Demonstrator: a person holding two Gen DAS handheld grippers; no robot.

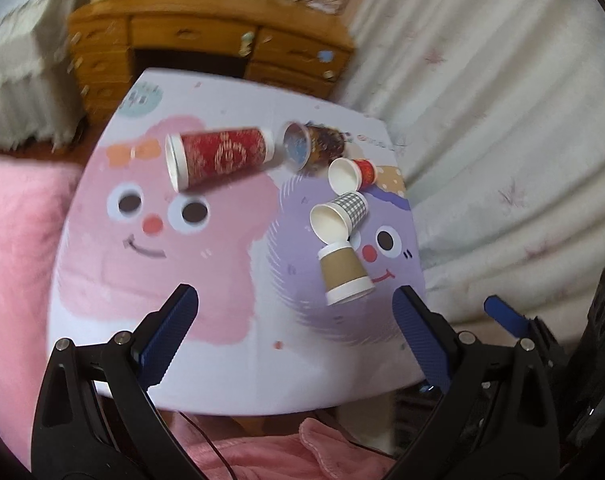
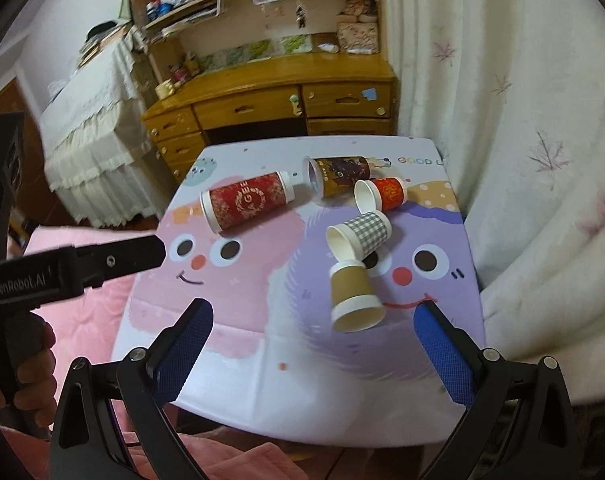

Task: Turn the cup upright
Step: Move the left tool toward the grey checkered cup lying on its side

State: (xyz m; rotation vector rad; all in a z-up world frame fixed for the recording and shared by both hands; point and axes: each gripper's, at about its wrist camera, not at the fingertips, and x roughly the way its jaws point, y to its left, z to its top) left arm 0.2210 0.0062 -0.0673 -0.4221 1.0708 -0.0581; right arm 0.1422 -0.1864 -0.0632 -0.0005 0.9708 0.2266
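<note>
Several paper cups lie on their sides on a small cartoon-print table. A tall red patterned cup lies at the far left. A dark brown printed cup lies behind. A small red cup, a grey checked cup and a plain brown cup lie in a line at the right. My left gripper is open and empty above the near table edge. My right gripper is open and empty, just short of the brown cup.
A wooden desk with drawers stands behind the table. White curtains hang on the right. Pink bedding lies at the left. The left gripper's body crosses the right wrist view at the left.
</note>
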